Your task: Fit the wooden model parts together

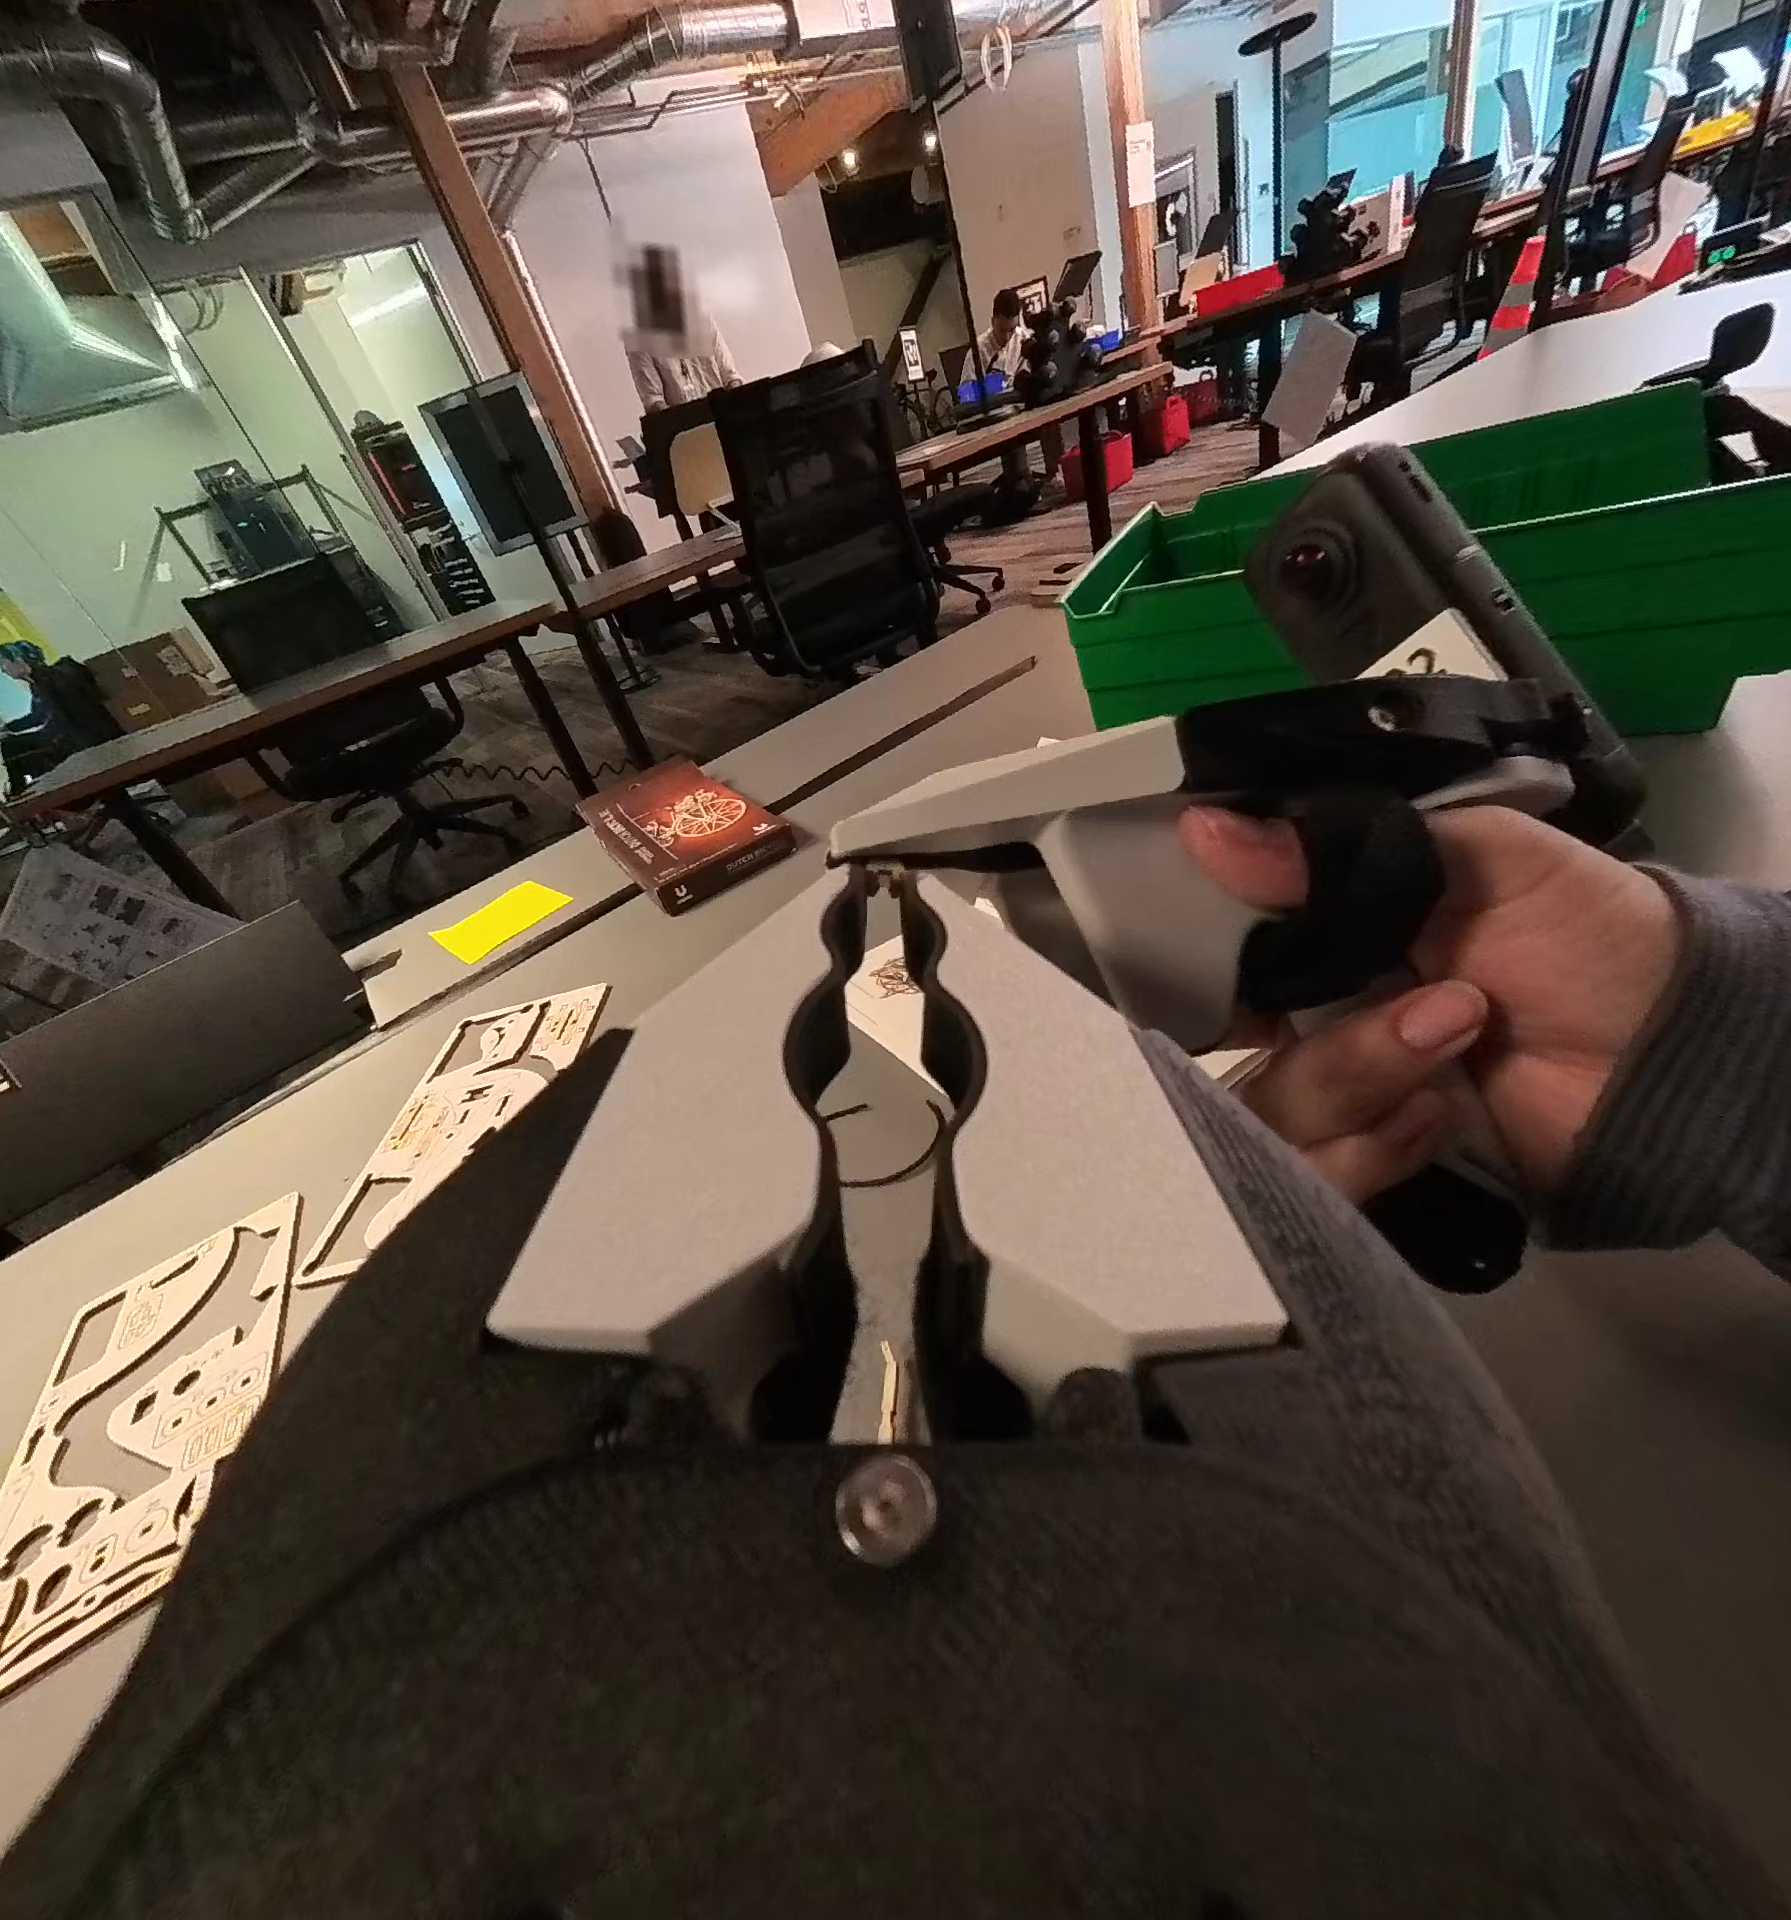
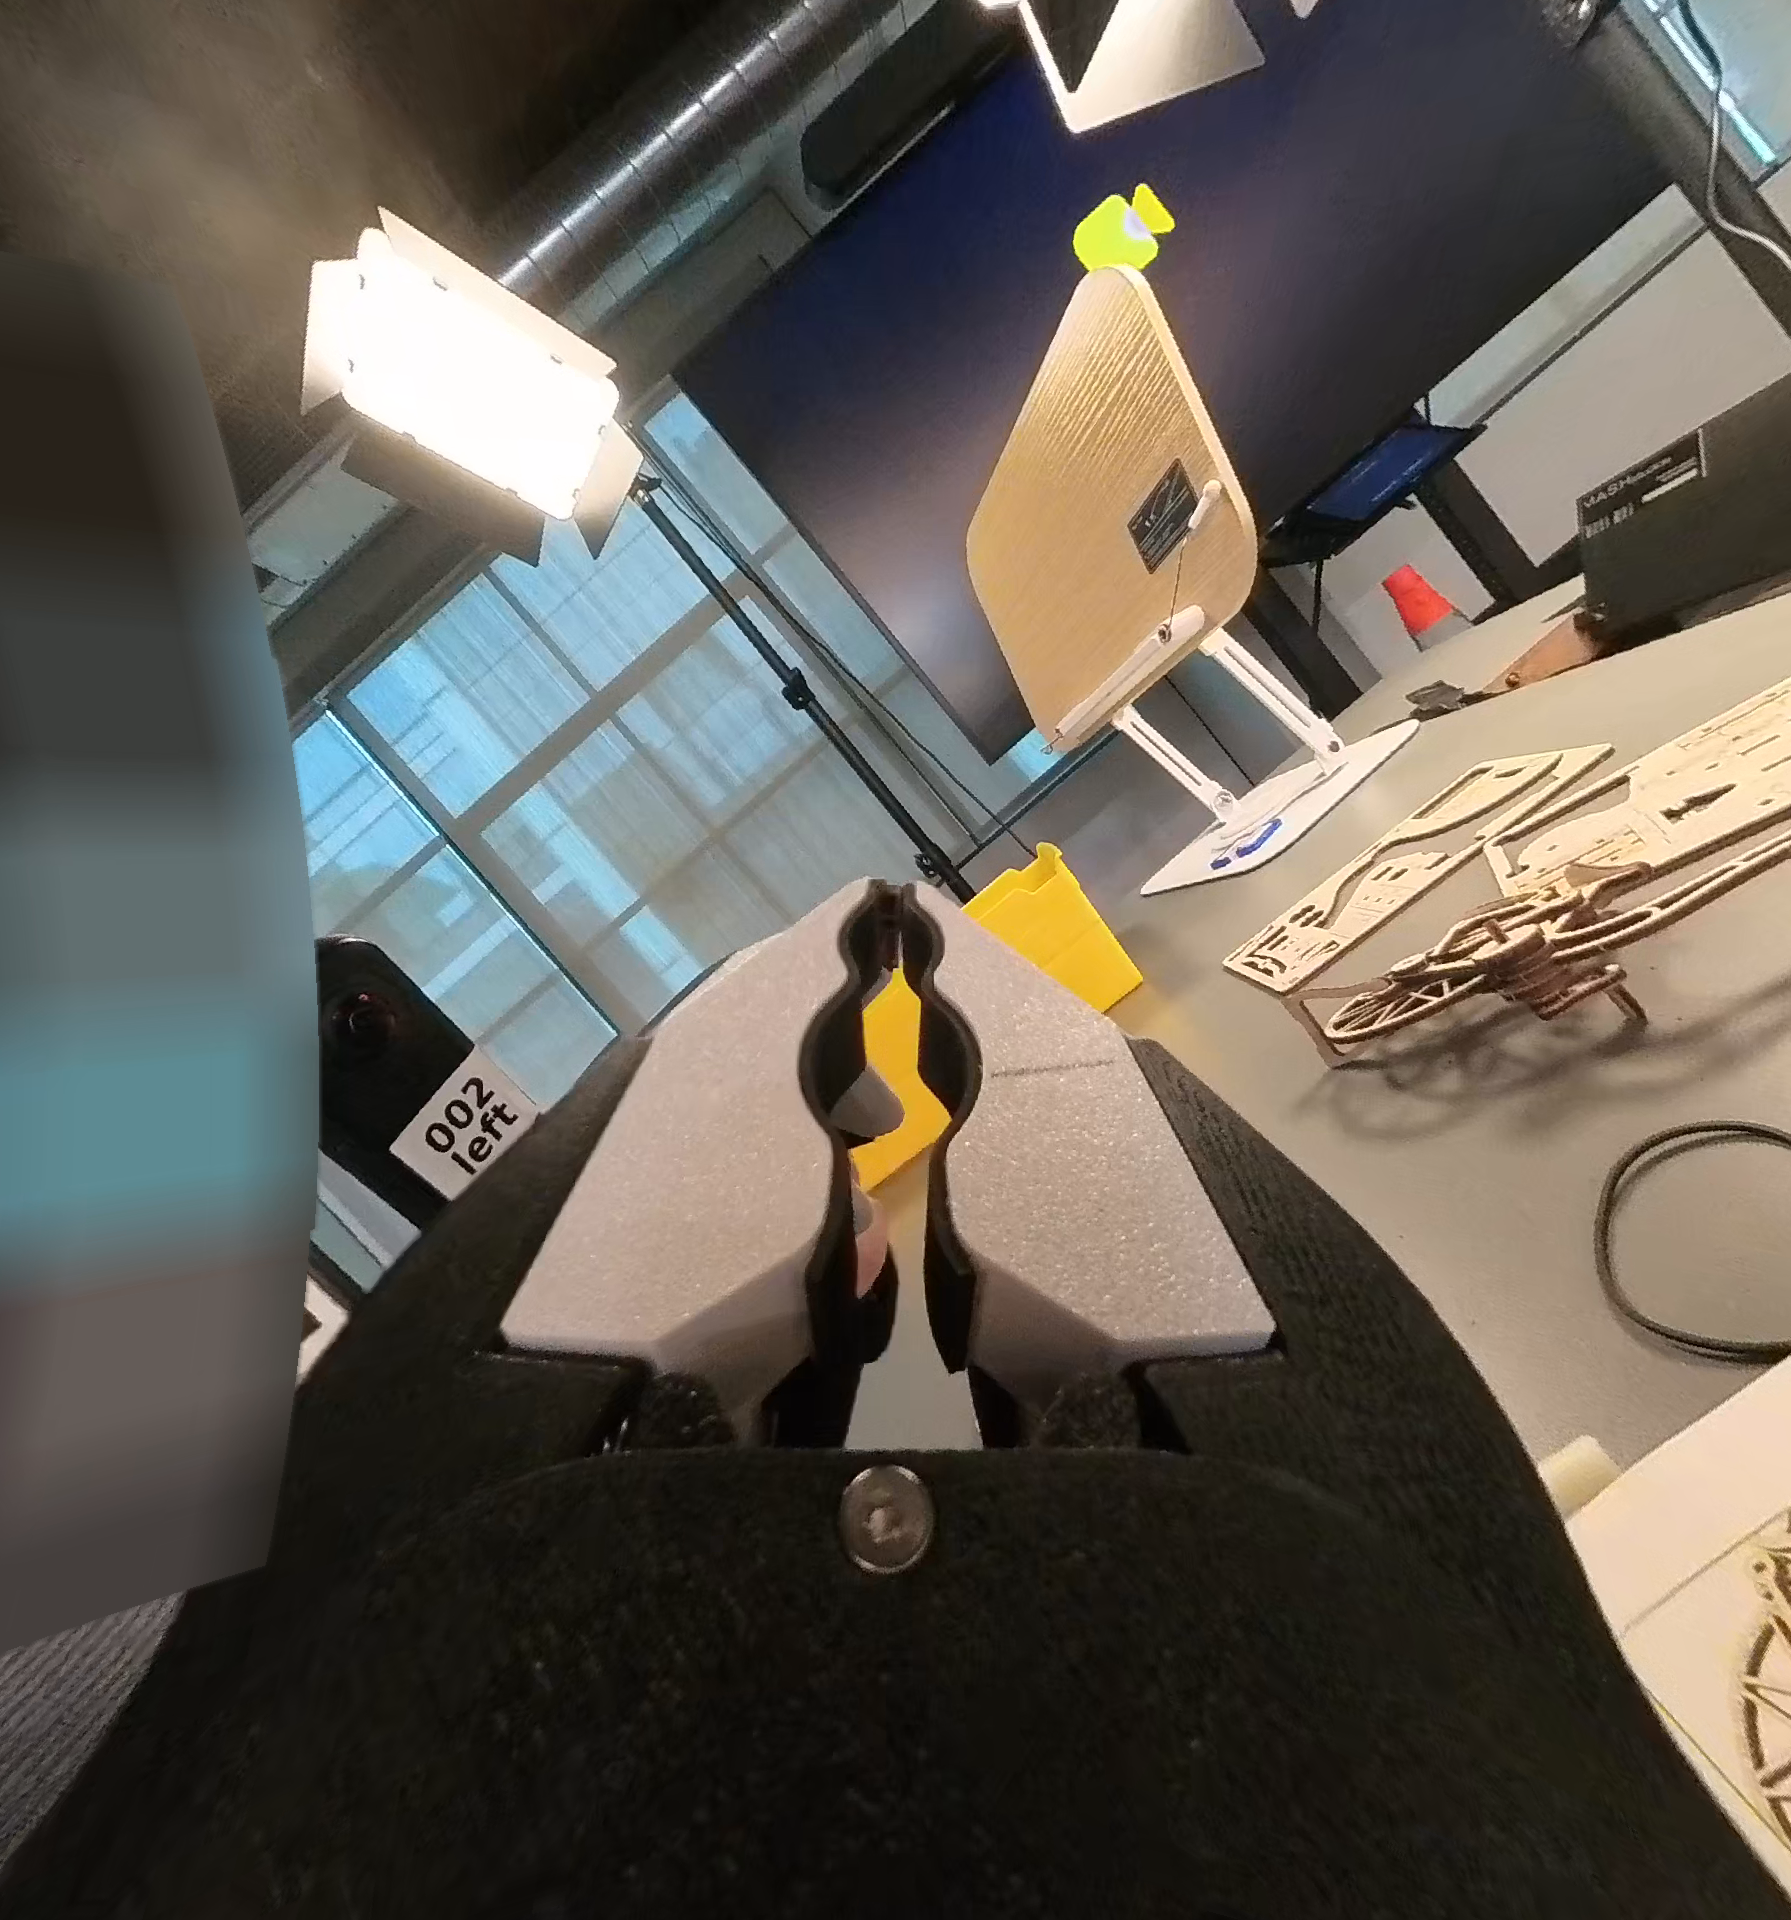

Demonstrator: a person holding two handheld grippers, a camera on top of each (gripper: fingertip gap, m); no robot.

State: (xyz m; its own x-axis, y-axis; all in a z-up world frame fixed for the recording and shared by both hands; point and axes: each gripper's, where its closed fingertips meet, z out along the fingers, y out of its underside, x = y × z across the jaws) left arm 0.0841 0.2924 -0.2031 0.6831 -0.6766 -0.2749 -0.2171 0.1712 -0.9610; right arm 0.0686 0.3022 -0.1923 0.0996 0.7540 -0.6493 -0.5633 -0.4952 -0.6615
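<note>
My left gripper [image 1: 878, 883] is shut at the tips on a small pale wooden part, held above the grey table [image 1: 1493, 1558]. My right gripper [image 1: 849, 847], held by a hand [image 1: 1493, 987], comes in from the right, and its shut tip touches the left gripper's tip. In the right wrist view the right gripper [image 2: 889, 920] pinches a thin dark sliver of a part; most of it is hidden. A half-built wooden wheeled model [image 2: 1473, 966] stands on the table to the right. Punched wooden part sheets [image 1: 143, 1455] lie at the left and also show in the right wrist view [image 2: 1390, 862].
A brown kit box [image 1: 688, 847], a yellow note [image 1: 501, 920] and stacked green bins [image 1: 1597, 582] sit farther back. A black box [image 1: 143, 1049] stands at the left. A black rubber loop [image 2: 1722, 1236], a yellow bin [image 2: 1057, 935], a tilted wooden book stand [image 2: 1109, 499] and a printed sheet [image 2: 1753, 1610] are nearby. The tips of both grippers are at nearly the same place.
</note>
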